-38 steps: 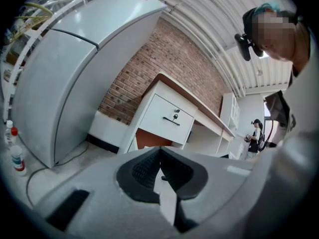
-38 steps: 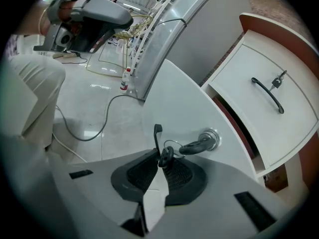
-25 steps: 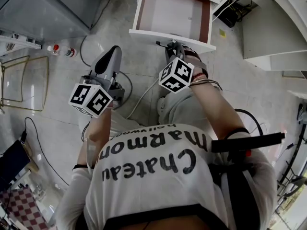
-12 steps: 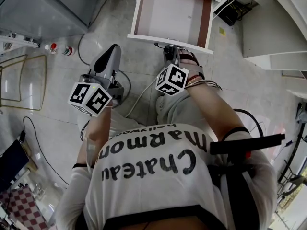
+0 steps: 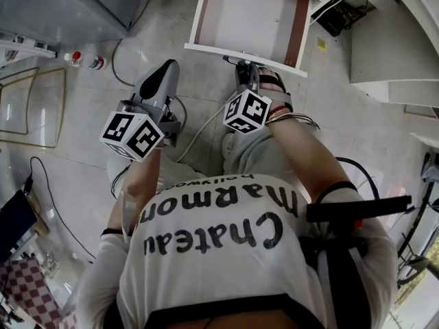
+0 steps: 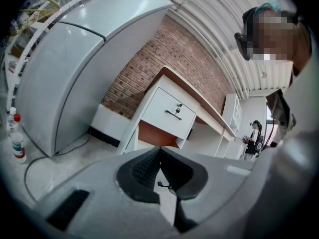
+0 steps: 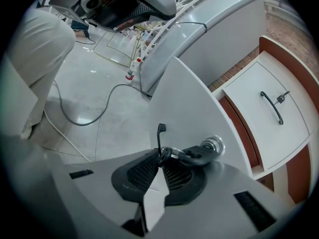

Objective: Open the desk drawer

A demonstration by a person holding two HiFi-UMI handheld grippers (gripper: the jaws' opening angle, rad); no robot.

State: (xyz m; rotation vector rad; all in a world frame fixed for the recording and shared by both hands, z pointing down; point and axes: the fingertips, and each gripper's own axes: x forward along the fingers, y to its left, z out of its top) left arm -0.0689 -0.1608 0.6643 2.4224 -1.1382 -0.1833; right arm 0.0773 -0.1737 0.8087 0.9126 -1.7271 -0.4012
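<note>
white counter (image 5: pixel 394 46) up top, its lower drawer (image 5: pixel 250 16) already pulled well out over the floor (image 5: pixel 89 136), long axis running straight at the person (image 5: pixel 219 238). r gripper (image 7: pixel 160 158) is the one on it: jaws nipped nearly shut on the black handle (image 7: pixel 160 133) at the drawer front, key (image 7: pixel 197 156) just beside. l gripper (image 6: pixel 158 151) hangs off to the left, well apart, tips together, empty. any more pull looks like straight back toward the body.

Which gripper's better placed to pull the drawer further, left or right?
Right. The right gripper is shut on the drawer handle. The left gripper is shut on nothing, clear of the drawer.
</note>
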